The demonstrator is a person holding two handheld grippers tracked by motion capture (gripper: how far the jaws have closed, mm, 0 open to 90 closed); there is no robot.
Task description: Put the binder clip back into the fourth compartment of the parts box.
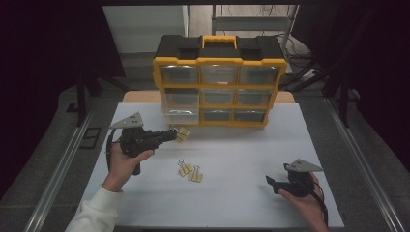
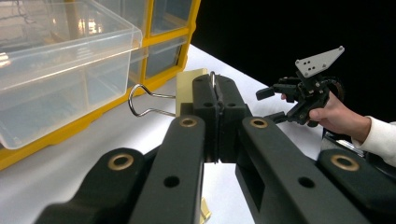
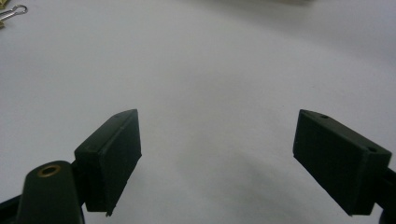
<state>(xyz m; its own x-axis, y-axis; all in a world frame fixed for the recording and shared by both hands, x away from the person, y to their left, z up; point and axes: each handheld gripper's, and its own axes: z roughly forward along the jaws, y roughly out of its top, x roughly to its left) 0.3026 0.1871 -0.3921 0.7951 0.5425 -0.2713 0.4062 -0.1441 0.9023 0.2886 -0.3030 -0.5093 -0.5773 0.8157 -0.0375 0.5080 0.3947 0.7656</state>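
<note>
My left gripper (image 1: 172, 134) is shut on a cream binder clip (image 1: 182, 135), held just in front of the pulled-out clear drawer (image 1: 179, 115) at the bottom left of the yellow and black organizer (image 1: 220, 62). In the left gripper view its jaws (image 2: 215, 100) pinch the clip (image 2: 187, 84) with the wire handle sticking out to the left, beside the drawer (image 2: 60, 70). Two more clips (image 1: 184, 168) (image 1: 196, 175) lie mid-table. My right gripper (image 1: 270, 182) (image 2: 273, 106) rests open at the right front; between its pads (image 3: 217, 149) is bare table.
The organizer stands at the back of the white table top (image 1: 251, 150), its other drawers pushed in. A clip's wire handle (image 3: 11, 11) shows at the top left of the right gripper view. Metal rails run along both table sides.
</note>
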